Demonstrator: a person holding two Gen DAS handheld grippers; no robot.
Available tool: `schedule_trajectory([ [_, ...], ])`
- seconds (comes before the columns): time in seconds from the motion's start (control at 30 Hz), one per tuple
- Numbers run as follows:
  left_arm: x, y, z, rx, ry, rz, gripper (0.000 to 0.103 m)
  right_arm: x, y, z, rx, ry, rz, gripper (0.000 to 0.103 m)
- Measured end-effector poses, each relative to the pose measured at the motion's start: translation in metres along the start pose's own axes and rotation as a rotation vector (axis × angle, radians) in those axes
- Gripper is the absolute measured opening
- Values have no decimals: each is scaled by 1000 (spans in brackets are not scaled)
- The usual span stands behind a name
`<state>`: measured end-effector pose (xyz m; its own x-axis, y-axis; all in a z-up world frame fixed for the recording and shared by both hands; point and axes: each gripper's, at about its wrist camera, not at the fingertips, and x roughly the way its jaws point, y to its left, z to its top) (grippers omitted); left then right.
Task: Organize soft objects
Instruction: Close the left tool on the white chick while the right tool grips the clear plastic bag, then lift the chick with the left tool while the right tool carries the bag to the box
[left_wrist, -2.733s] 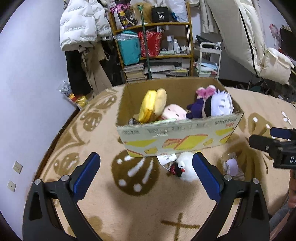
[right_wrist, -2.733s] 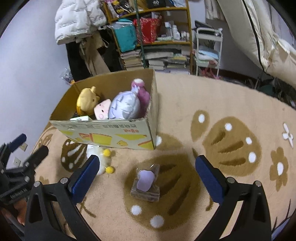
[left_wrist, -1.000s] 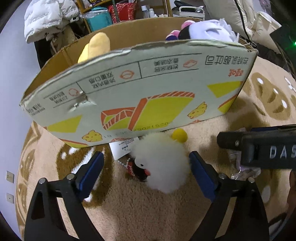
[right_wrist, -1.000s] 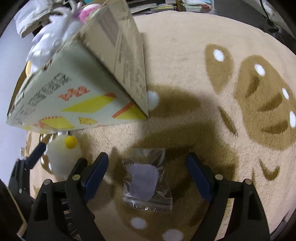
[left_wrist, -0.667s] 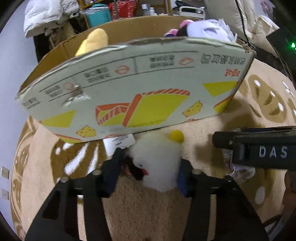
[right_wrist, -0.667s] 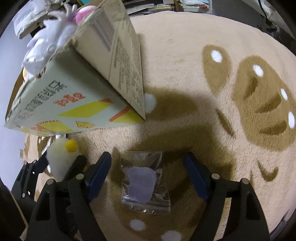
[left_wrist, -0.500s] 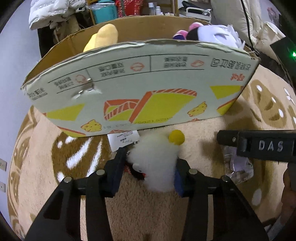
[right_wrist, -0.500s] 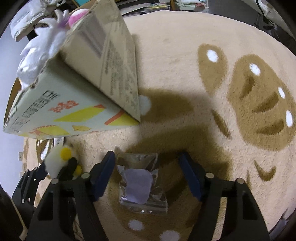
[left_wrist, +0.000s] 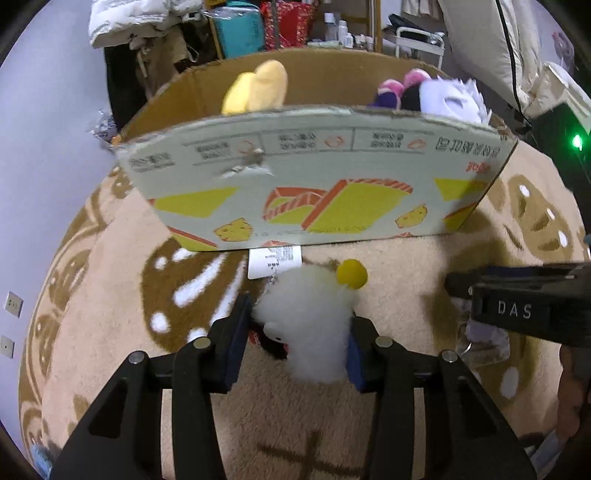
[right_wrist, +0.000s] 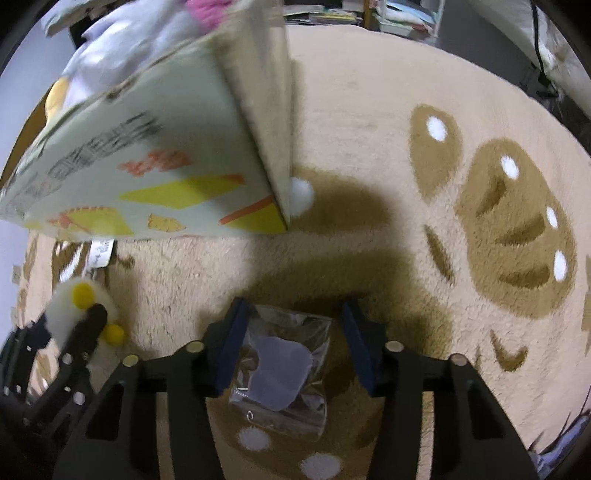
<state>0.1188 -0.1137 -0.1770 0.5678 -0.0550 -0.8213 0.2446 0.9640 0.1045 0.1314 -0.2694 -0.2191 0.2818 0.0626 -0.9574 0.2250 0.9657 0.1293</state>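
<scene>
- Big cardboard box (left_wrist: 317, 184) with yellow and orange cheese graphics sits on a tan rug (left_wrist: 110, 295) with brown patterns, and it's right behind both grippers, so its front wall blocks most of what's inside.
- Poking over the rim: a yellow plush (left_wrist: 258, 86) on the left side, a pink-and-purple plush (left_wrist: 397, 86) and a white spiky-haired plush (left_wrist: 454, 98) on the right.
- Back of the room is cluttered: shelves with a teal bag (left_wrist: 242, 31) and a red bag (left_wrist: 286, 22), plus a white puffer jacket (left_wrist: 136, 18) hanging off to the left.
- A white paper tag (left_wrist: 273, 262) lies on the rug just at the foot of the box, beside the fluffy toy.
- Left gripper (left_wrist: 295, 341) is clamped tight on a fluffy white plush with yellow pom-poms (left_wrist: 310, 325), blue pads squeezing both sides of it, just in front of the box.
- Right gripper (right_wrist: 291, 345) is closing around a clear plastic bag with a pale purple soft thing inside (right_wrist: 282, 373), which lies on the rug. The bag is between the jaws; the left pad looks about at its edge, the right pad isn't on it yet.
</scene>
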Motion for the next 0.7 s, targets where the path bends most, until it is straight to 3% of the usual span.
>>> schedule_trajectory([
  [0.1, -11, 2, 0, -2, -26, 19, 43, -1, 1, -7, 10, 8, 37, 43],
  [0.17, -16, 3, 0, -9, -33, 28, 43, -5, 0, -10, 11, -9, 34, 19],
  [0.47, -39, 15, 3, -57, -83, 32, 43, -25, -8, -23, 22, -86, 145, 6],
  [0.7, -68, 21, 3, -92, -150, 45, 43, -70, 0, -27, -8, -242, 226, 3],
])
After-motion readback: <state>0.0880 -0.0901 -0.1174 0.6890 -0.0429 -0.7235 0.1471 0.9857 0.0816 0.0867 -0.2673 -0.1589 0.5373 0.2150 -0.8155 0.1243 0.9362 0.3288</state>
